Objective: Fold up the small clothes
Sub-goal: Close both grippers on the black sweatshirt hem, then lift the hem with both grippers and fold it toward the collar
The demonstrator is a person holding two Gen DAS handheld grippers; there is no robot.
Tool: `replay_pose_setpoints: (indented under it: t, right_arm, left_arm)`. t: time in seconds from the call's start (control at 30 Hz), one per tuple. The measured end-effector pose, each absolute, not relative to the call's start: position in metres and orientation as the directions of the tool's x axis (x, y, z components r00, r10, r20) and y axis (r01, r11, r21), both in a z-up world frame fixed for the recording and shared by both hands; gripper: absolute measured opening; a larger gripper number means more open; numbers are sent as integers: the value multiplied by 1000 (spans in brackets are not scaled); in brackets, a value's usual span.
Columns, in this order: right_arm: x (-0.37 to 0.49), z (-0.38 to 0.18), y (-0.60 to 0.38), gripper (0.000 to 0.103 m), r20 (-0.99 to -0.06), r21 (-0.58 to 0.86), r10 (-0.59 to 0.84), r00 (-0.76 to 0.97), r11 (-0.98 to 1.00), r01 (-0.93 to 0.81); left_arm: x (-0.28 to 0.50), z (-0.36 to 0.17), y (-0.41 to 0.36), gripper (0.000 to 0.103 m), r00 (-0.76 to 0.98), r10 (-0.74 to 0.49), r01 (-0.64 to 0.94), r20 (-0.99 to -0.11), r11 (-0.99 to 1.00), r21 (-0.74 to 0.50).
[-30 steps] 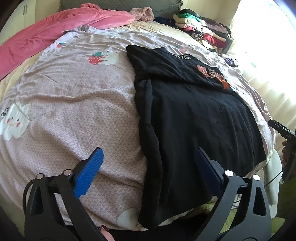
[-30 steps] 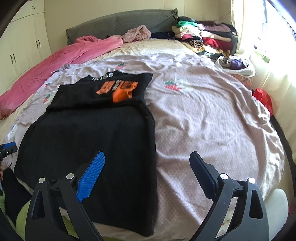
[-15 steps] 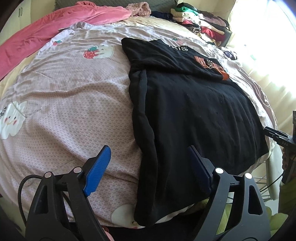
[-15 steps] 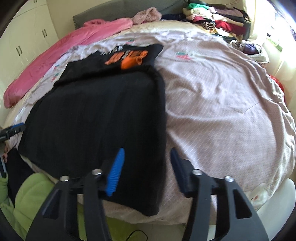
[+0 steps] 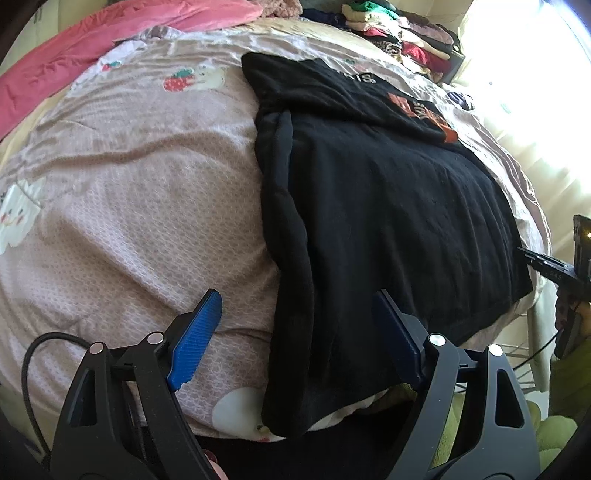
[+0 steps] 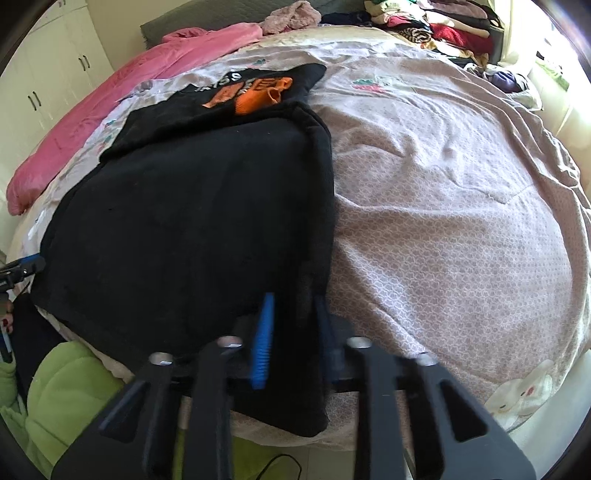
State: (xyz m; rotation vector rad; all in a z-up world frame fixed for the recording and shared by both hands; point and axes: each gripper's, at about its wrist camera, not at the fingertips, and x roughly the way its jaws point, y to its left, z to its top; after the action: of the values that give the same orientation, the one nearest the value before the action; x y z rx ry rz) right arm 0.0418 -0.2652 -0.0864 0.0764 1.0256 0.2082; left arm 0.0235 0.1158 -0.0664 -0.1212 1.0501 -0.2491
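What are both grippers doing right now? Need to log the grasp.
Left gripper: jaws closing, straddling the black shirt edge, not pressing.
Right gripper: closing, pinching the shirt's near corner.

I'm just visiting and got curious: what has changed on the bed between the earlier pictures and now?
The right gripper came down onto the near corner of the black garment and its jaws are closing on the folded edge. The left gripper narrowed slightly, its jaws still closing, astride the garment's other near edge without pinching it. The garment, the pink blanket and the clothes pile stayed put.

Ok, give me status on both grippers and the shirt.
Right gripper jaws closing on black shirt near corner. Left gripper jaws closing, wide, astride its other near edge, no grip. Nothing in the way on bedspread.
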Motion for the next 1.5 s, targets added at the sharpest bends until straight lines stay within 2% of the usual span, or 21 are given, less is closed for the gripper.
replay_pose_setpoints:
  t: [0.07,0.1,0.17,0.23,0.5,0.57,0.67,0.87,1.2,1.5]
  right_arm:
    - [40,-82,-265,7,-828,184,240,507,970,-160]
    - [39,-80,-265,7,-823,189,249,510,968,-167]
    - [39,-79,-266,7,-819,203,263,510,964,-171]
    - [41,-82,-266,10,-826,205,260,501,965,-164]
    - [46,-94,-271,13,-833,231,264,487,964,-127]
    - [46,-95,-272,13,-829,241,272,489,962,-126]
    - [43,-91,-272,8,-826,234,276,492,961,-146]
    - [37,-79,-279,7,-800,247,295,522,956,-160]
    - [31,-25,-293,5,-684,294,342,644,938,-186]
    - [60,7,-292,4,-603,303,353,715,931,-204]
  left_arm:
    - [22,-66,114,59,473,-270,156,-839,963,-221]
    - [22,-66,114,56,472,-275,161,-838,961,-225]
    - [21,-66,113,41,469,-279,165,-838,960,-228]
    - [20,-67,113,35,463,-291,172,-837,956,-237]
    - [21,-72,106,34,438,-289,189,-851,955,-227]
    - [20,-71,104,17,442,-280,193,-852,957,-214]
    - [19,-69,105,10,449,-280,191,-848,958,-215]
    - [17,-59,106,5,484,-284,195,-828,957,-214]
    - [24,-26,116,5,557,-318,174,-767,948,-266]
    - [51,5,122,5,616,-320,153,-719,945,-290]
